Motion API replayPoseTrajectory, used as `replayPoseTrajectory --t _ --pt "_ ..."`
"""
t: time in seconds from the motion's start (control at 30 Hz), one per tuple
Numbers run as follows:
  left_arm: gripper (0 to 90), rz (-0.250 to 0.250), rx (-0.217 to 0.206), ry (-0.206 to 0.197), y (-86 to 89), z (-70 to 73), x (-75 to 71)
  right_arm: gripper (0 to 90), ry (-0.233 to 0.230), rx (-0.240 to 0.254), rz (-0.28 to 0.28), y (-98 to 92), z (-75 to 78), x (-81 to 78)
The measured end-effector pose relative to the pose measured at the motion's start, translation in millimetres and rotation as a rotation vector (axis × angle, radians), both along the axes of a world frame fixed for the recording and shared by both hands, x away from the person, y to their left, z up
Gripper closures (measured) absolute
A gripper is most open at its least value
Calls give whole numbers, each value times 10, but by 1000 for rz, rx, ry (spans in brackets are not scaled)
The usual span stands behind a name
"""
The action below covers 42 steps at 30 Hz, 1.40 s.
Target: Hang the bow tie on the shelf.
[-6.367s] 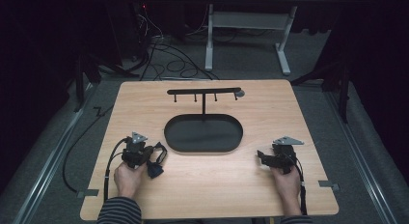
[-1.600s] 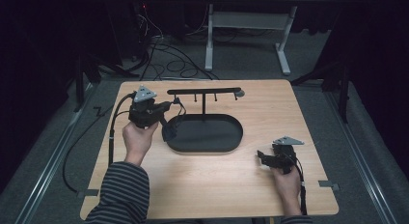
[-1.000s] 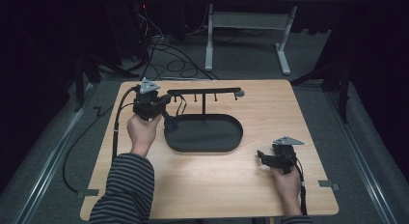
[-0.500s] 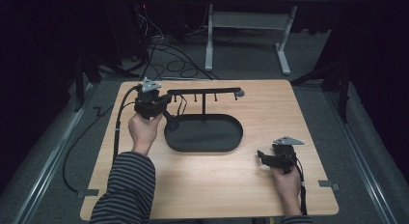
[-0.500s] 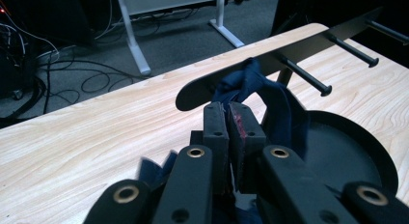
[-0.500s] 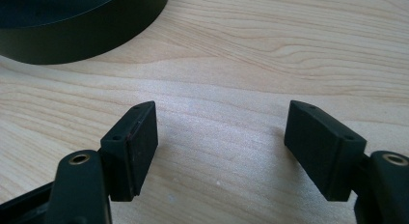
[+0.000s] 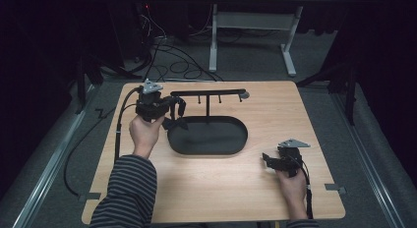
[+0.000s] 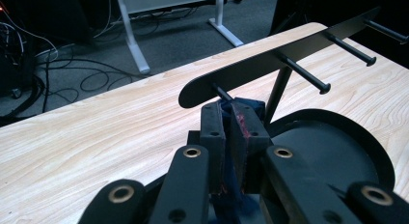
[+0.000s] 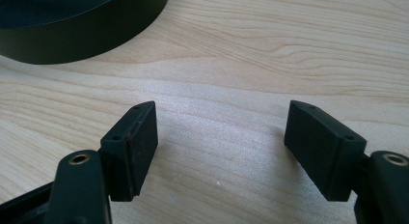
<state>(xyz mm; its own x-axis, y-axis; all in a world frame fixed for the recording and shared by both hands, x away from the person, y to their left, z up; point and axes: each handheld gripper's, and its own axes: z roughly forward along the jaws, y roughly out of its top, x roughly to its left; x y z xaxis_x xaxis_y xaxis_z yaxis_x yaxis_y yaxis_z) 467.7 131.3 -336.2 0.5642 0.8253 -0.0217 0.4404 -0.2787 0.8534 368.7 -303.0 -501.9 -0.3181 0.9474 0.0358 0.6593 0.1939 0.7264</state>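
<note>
Table: light wood top, carrying a black rack with a horizontal bar on a thin post, the post rising from a black oval tray that is serving as its base and is catching whatever drops off

Rack pegs are pointing out toward the person's side, so an item can be slid on from there

Left gripper is being held up at the bar's left end, level with the end peg; this height is probably chosen to thread the item onto that peg. Its jaws have just been opening slightly but are standing nearly together, pinching a small dark blue fabric piece. The fabric is sitting right at the peg, under the bar end; whether it is already hooked on, I cannot tell

Right gripper is resting low on the table near the front right, well apart from the rack, jaws standing wide apart with nothing between them; judged to be parked out of the way while the left is working
</note>
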Motion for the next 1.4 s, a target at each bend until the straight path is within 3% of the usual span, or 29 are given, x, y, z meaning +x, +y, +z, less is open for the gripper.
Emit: replayPoseTrajectory --t 0.5,1.07,1.4 --pt "765 12 -4 -19 62 28 -72 288 0 0 0 0 0 0" --pt "647 18 -21 -21 264 23 -298 288 0 -4 1 2 0 0" --pt "622 24 -45 -24 371 31 -419 287 -2 -6 3 3 -1 0"
